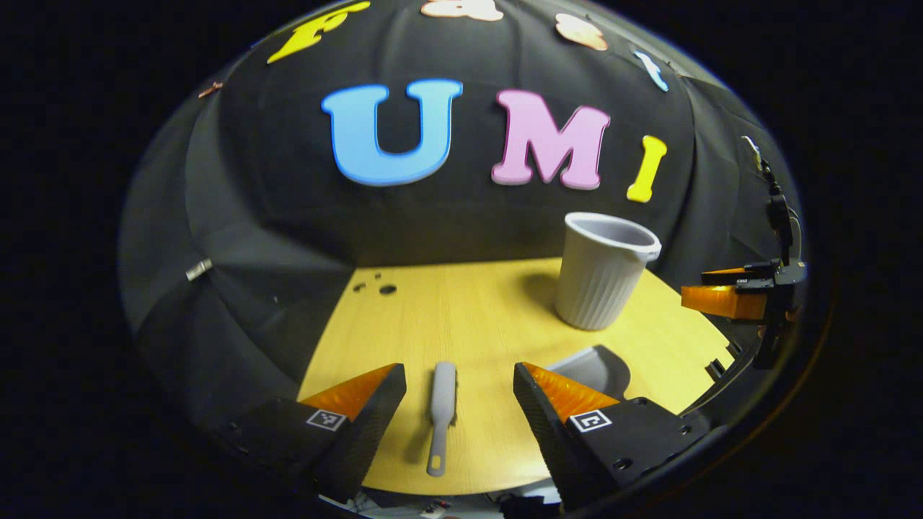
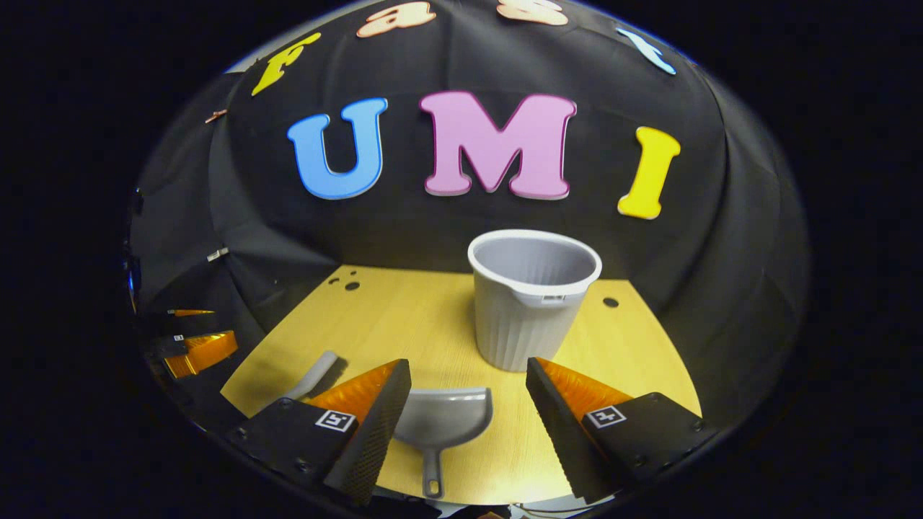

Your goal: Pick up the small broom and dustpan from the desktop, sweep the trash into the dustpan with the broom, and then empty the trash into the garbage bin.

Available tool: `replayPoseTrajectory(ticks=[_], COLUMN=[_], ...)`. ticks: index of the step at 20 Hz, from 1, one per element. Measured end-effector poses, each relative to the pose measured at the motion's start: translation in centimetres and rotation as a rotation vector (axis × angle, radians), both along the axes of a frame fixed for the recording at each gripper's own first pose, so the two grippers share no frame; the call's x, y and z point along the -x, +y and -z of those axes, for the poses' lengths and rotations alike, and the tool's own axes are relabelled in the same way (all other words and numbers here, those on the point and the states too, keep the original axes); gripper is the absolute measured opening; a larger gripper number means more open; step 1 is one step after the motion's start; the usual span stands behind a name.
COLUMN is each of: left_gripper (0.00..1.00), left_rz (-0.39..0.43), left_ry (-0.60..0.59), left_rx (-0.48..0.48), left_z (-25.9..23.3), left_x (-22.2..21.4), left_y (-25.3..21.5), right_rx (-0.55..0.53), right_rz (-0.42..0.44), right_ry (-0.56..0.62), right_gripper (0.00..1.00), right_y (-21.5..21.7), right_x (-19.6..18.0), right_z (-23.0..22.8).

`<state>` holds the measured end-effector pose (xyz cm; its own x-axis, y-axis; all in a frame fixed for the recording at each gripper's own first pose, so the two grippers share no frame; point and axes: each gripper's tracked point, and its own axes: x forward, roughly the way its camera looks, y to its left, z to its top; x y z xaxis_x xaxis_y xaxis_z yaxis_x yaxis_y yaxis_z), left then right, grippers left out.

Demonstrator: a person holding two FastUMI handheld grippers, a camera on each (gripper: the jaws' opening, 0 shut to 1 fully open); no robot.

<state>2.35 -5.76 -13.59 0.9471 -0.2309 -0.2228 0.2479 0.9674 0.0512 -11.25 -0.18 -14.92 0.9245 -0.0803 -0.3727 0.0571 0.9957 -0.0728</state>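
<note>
Hovering low over the near edge of the table [image 1: 490, 303], the left gripper [image 1: 459, 393] had its fingers spread wide with nothing between them but air; the small broom [image 1: 441, 414] lay flat on the wood straight ahead in that gap, handle toward the camera, touched by neither finger. In the left gripper view the broom showed whole, while the dustpan [image 1: 595, 367] was half hidden behind the right-hand finger, just a grey corner and its shadow.

The right gripper [image 2: 467, 393] was likewise wide open and empty. The right gripper view gave the dustpan [image 2: 443, 425] in full, lying flat between the fingers with its handle pointing back, and only the brush end of the broom [image 2: 317, 375] poking out past the left-hand finger. Each view also caught the other gripper at its edge, off to the side.

Each gripper carried small square black-and-white marker tags behind the fingers.

Farther back, near the table's far side, stood the garbage bin [image 2: 533, 303], grey, ribbed, upright and open-topped. A small label sat under its rim, too small to read. Beyond it hung the booth's wall.
</note>
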Motion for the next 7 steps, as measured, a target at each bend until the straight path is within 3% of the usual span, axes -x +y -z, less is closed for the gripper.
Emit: replayPoseTrajectory(ticks=[3, 7], left_gripper=[0.96, 0.95], left_rz=[0.023, 0.056], left_ry=[-0.125, -0.199], left_rx=[0.016, 0.007], left_z=[-3.8, -5.6], left_x=[0.9, 1.1], left_y=[0.1, 0.7], right_rx=[0.031, 0.061], right_rz=[0.006, 0.015], right_ry=[-0.063, -0.101], right_gripper=[0.99, 0.99], right_y=[-0.6, -0.7], right_x=[0.9, 1.7], right_z=[-2.6, -4.0])
